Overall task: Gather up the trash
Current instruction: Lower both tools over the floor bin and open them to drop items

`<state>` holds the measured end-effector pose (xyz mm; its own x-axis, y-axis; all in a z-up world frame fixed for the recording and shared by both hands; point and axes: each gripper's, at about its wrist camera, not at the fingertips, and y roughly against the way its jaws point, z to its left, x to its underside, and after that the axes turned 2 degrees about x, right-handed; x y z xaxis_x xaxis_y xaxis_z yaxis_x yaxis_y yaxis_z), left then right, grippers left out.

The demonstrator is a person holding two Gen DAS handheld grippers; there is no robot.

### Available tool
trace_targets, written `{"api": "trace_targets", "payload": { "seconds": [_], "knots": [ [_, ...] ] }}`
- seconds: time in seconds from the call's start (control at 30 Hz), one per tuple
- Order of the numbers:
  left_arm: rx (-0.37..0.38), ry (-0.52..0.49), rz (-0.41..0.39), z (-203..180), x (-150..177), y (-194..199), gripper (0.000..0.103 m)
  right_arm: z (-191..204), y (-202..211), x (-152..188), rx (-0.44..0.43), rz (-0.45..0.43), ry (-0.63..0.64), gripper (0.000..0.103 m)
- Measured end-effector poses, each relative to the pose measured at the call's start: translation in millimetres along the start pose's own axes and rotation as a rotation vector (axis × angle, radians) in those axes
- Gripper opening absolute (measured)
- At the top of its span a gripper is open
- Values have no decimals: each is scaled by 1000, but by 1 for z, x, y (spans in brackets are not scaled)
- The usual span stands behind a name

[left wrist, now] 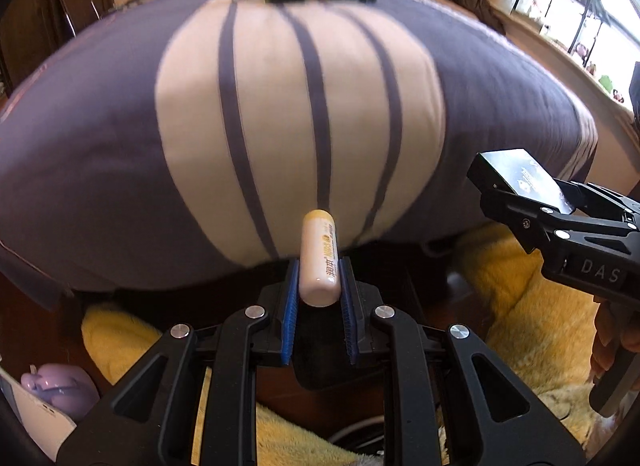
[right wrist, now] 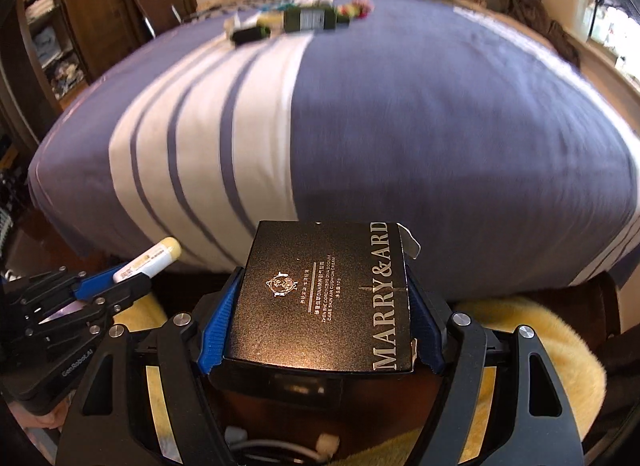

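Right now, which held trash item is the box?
The black box, flat and printed, sits in the right gripper. The left gripper holds a white tube, round with a yellowish cap.

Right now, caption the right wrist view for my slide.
Right gripper holds a black box before the striped bed; left gripper holds a tube.
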<state>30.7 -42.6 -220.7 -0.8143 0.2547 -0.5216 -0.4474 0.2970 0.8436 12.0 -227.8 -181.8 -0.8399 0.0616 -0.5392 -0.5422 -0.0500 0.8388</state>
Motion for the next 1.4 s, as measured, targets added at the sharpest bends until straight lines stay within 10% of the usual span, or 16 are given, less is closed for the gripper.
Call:
{"api": "trace_targets", "payload": {
  "seconds": [0.73,0.87,1.4],
  "knots": [
    [94,35,315,8,38,-109,25,9,-111,37,-80,297,-61,80],
    [81,36,302,10,36,-107,49,7,-107,35,-88,287,-75,88],
    [-66,8,59,30,-6,-13,92,-18,-11,-7,-3,18,-109,99]
  ]
}}
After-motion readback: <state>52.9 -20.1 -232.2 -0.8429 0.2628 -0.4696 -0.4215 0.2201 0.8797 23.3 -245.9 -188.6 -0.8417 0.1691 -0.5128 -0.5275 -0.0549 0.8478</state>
